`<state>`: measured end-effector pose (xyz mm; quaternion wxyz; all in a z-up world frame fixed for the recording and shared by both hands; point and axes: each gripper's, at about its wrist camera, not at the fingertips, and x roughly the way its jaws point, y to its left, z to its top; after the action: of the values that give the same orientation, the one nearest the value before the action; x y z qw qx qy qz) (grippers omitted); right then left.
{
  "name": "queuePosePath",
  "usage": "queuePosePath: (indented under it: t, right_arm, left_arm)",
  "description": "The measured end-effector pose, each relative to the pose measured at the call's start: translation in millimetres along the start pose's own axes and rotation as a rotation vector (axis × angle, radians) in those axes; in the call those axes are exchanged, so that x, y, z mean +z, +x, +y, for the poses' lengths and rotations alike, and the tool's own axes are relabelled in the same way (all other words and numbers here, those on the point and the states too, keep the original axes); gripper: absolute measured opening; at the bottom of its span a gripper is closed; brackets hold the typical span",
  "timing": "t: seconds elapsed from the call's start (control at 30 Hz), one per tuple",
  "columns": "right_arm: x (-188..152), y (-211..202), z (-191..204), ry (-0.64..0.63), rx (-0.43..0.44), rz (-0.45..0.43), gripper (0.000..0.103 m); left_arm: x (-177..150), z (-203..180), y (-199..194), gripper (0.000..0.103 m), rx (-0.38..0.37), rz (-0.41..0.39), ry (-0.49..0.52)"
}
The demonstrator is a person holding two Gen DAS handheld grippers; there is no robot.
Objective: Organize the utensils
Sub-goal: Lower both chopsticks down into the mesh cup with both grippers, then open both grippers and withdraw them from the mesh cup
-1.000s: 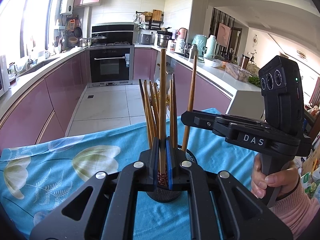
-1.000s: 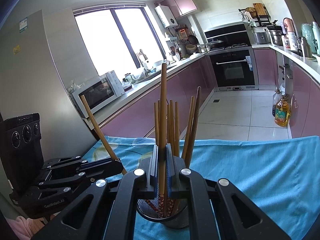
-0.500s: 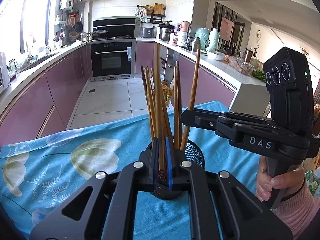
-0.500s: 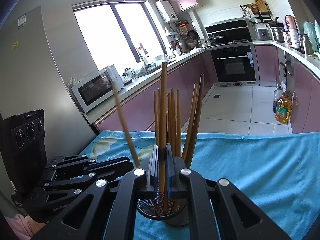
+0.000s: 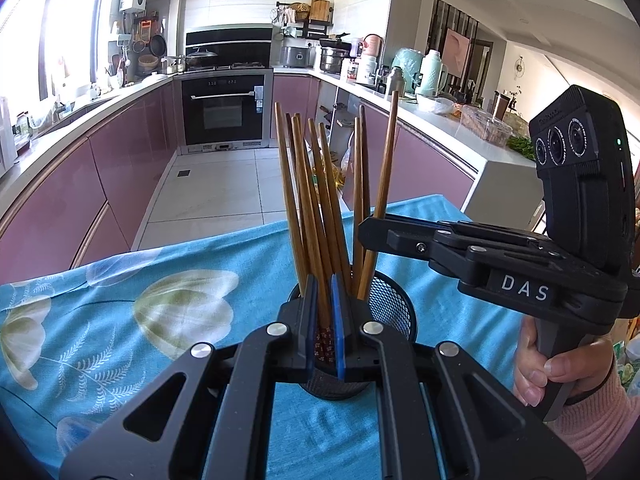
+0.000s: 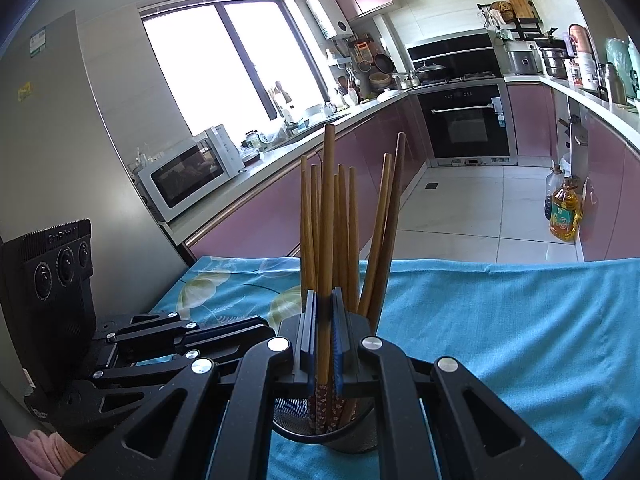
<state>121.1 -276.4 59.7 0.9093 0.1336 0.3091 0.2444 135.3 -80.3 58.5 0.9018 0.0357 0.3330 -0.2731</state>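
Chopsticks point(image 5: 316, 208), wooden, stood upright in one black mesh holder point(image 5: 390, 300) on the blue floral tablecloth point(image 5: 120, 320); counted about nine in the left wrist view, roughly nine in the right wrist view too, exact number hard to fix where shafts overlapped. Two grippers in play. Left gripper point(image 5: 325, 312) clamped on one chopstick point(image 5: 308, 240) just above the holder rim, patterned tip showing between the blue pads. Right gripper point(image 6: 325, 332) clamped on one chopstick point(image 6: 328, 216) too, the tallest in its view, patterned end reaching down into the holder. One hand point(image 5: 560, 368) with pink sleeve seen gripping the right gripper's handle. One oven point(image 6: 466, 124), one microwave point(image 6: 188, 170), one oil bottle point(image 6: 564, 214) on the floor behind.
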Motion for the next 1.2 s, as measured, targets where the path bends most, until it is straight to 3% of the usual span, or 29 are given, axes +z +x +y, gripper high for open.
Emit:
queuePosePath:
  t: [0.47,0.8,1.0,1.07,1.13,1.2]
  right_arm:
    - [-2.5,0.9,0.1,0.001,-0.019,-0.008,0.009]
    - [-11.6,-5.8,5.5,-0.017,-0.034,-0.011,0.026]
    - [-19.0,-15.8,9.5,-0.038,-0.064,-0.029,0.048]
    - [-21.5,-19.5,10.6,-0.043,-0.079,-0.040,0.056]
    - [-26.1,-23.5,11.9,-0.050,-0.101,-0.051,0.066]
    - [-31.0,-26.2,14.0,-0.062,-0.120,-0.060,0.076]
  left_arm:
    - [-6.4,5.2,1.0,0.008,-0.011,0.000,-0.023]
    - [-16.6,8.6,-6.6,0.021,-0.006,-0.017,-0.037]
    - [-25.4,10.0,-17.2,0.042,0.028,-0.049,-0.046]
    - [-28.2,10.8,-22.0,0.060,0.045,-0.058,-0.052]
    - [-32.3,12.4,-28.4,0.068,0.072,-0.081,-0.056]
    - [-36.2,14.4,-34.4,0.083,0.091,-0.093,-0.067]
